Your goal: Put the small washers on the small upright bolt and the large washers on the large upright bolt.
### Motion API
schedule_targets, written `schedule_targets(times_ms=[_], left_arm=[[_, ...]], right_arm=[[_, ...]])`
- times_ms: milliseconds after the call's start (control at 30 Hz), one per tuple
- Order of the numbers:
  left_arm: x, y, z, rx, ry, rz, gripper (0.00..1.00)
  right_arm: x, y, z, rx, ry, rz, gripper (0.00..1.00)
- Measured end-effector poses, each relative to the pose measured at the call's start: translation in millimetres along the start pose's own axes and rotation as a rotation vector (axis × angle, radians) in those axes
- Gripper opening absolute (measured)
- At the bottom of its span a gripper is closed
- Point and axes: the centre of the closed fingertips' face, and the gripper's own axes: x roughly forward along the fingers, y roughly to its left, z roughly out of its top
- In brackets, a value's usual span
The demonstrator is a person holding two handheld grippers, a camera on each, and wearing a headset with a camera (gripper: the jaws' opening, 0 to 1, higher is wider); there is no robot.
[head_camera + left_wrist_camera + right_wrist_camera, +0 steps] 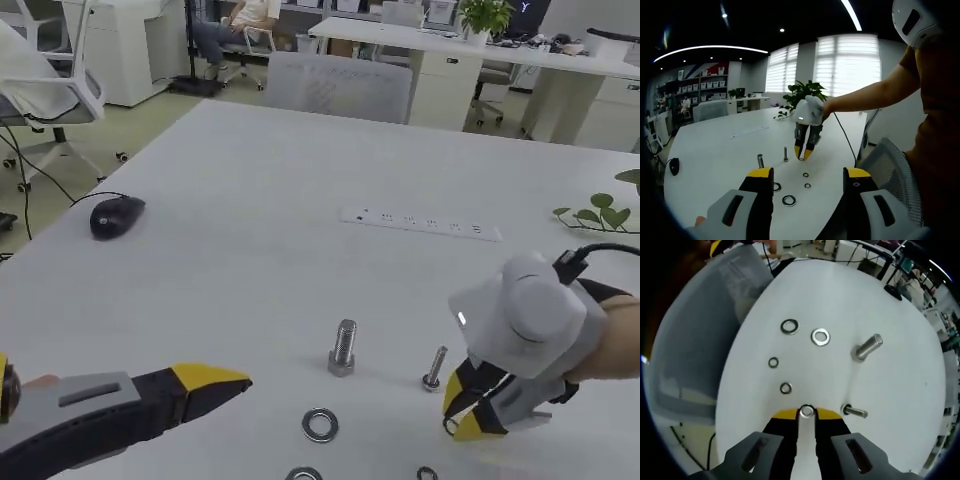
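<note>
Left gripper (809, 173): jaws spread wide with nothing between them, held low over the near edge of the table (250, 200).

Right gripper (806, 416): jaws pinched a small washer (807, 411) at their yellow tips, close over the table and just beside the small bolt (855, 412).

Small bolt: stood upright on its head, to the right of the large bolt (343, 348).

Large bolt: upright, near the table's middle.

Large washers, two (789, 326) (820, 336): lay flat, near each other, in front of the large bolt.

Loose small washers, two (773, 362) (786, 388): lay flat, apart, between the large washers and the right gripper.

Mouse (117, 215): far left.

Power strip (420, 222): beyond the bolts.

Plant (605, 210): right edge.
</note>
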Motion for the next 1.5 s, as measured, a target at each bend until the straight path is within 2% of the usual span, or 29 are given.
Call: schedule_targets(times_ms=[133, 267, 533, 667, 1000, 1500], left_arm=[[1.5, -1.1, -1.4, 0.003, 0.007, -0.006, 0.55], [1.7, -2.0, -0.8, 0.003, 0.004, -0.009, 0.55], [1.7, -2.7, -1.8, -0.001, 0.007, -0.011, 0.55], [1.2, -1.2, -1.5, -0.001, 0.008, -0.007, 0.55], [-0.4, 1.4, -1.8, -0.007, 0.008, -0.002, 0.55], [-0.4, 3.5, -3.4, -0.013, 0.013, 0.000, 0.55]], right_arm=[[-12.7, -8.6, -1.4, 0.037, -0.016, -0.021, 0.12], [-24.1, -22.9, -3.6, 0.053, -0.012, -0.066, 0.12], [-36.2, -51.7, -0.6, 0.073, -0.001, -0.142, 0.12], [-34.8, -59.4, 0.9, 0.072, 0.012, -0.143, 0.12], [-27.0, -65.6, 3.5, 0.063, 0.030, -0.125, 0.12], [-18.0, -66.3, -2.0, 0.061, 0.048, -0.103, 0.12]])
